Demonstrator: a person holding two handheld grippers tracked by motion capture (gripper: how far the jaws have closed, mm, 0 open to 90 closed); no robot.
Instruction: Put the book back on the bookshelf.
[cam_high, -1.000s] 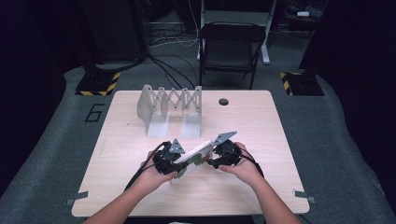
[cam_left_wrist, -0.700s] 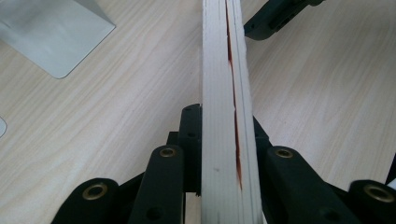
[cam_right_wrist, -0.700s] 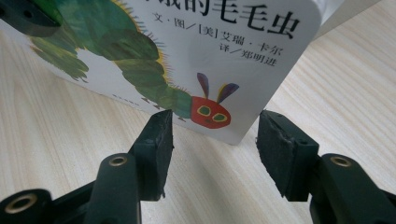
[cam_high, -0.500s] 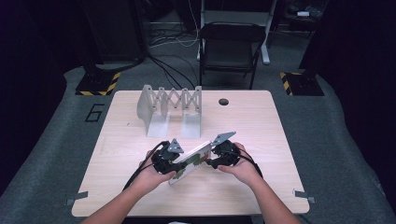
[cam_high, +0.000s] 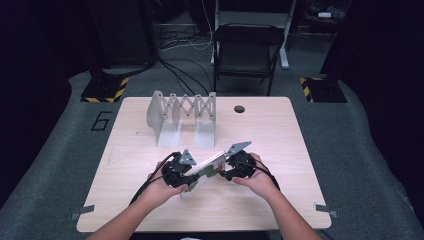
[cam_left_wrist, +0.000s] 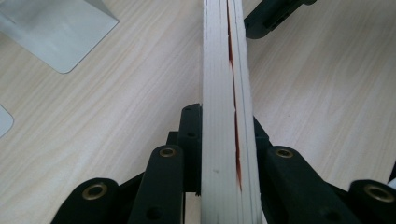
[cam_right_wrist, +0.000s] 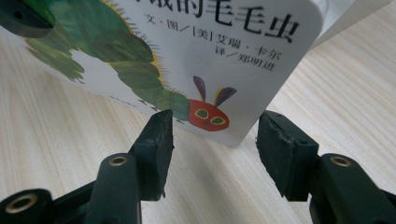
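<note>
While the person's forearms enter from the near edge of the worktop (cam_high: 125, 200), each hand carries one gripper over its front half. Left gripper (cam_high: 176, 172): jaws clamped on the board book (cam_high: 204, 171), one black pad pressed flat against each cover; in the left gripper view the book's (cam_left_wrist: 226, 116) stacked white page edges run straight up between the jaws, with a thin red line showing along one gap. Right gripper (cam_high: 235, 167): jaws apart, standing just short of the book's other end. In the right gripper view the two pads (cam_right_wrist: 156, 151) flank the lower corner of the front cover (cam_right_wrist: 201, 60) without touching it; the cover shows a green caterpillar with a red face and lines of Chinese print. Book position: lifted off the wood and tilted, spanning the gap between the two grippers, its long axis slanting from near left to far right in the high view. Farther back, near the middle of the worktop, stands a pale folding rack (cam_high: 182, 115) with a zigzag lattice and two flat end plates. Beyond it lies a round cable hole (cam_high: 239, 108). Behind the worktop, on the grey floor, stands a dark folding chair (cam_high: 246, 50).
</note>
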